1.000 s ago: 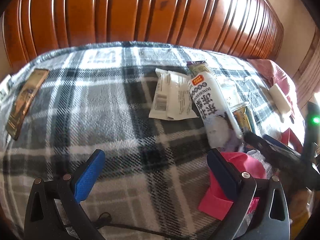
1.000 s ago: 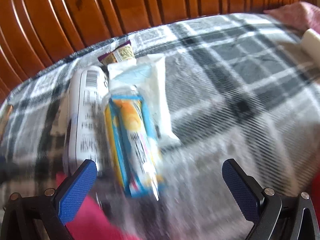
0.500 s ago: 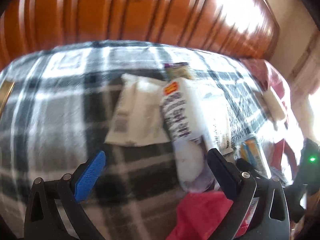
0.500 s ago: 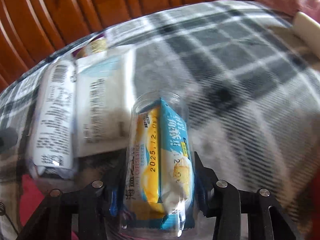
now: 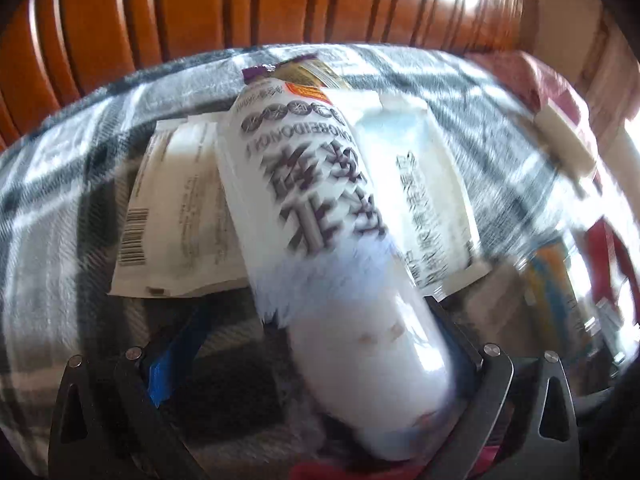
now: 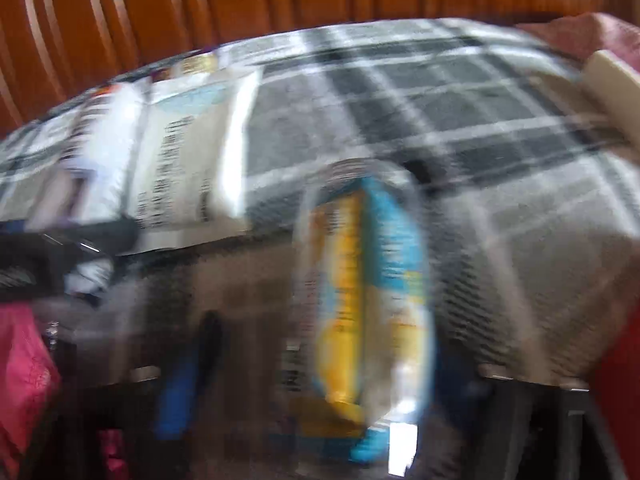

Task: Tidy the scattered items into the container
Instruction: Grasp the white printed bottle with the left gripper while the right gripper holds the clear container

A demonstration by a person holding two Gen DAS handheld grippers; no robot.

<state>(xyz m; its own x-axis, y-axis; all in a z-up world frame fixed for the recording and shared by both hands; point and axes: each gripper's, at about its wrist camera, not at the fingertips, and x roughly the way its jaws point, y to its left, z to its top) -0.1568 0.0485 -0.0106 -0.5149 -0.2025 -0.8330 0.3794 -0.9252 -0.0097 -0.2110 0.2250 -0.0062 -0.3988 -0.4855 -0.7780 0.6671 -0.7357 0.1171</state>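
- Left gripper [image 5: 316,360]: jaws wide, long white snack pack [image 5: 320,216] lies between them, against the right finger; gap to the blue left pad [image 5: 168,364].
- Right gripper [image 6: 320,384]: jaws have just been opening; yellow-blue snack pack [image 6: 368,292] between them. Too blurred to tell contact.
- Flat white pouches [image 5: 180,216] either side on the plaid blanket [image 6: 460,120].
- Wooden headboard [image 5: 240,4] bounds the far edge; open blanket to the right.

White tube packet [image 5: 320,216] with dark lettering, tilted toward 11 o'clock across flat white sachets [image 5: 180,216]; yellow-blue snack pack [image 6: 368,292] upright, blurred.
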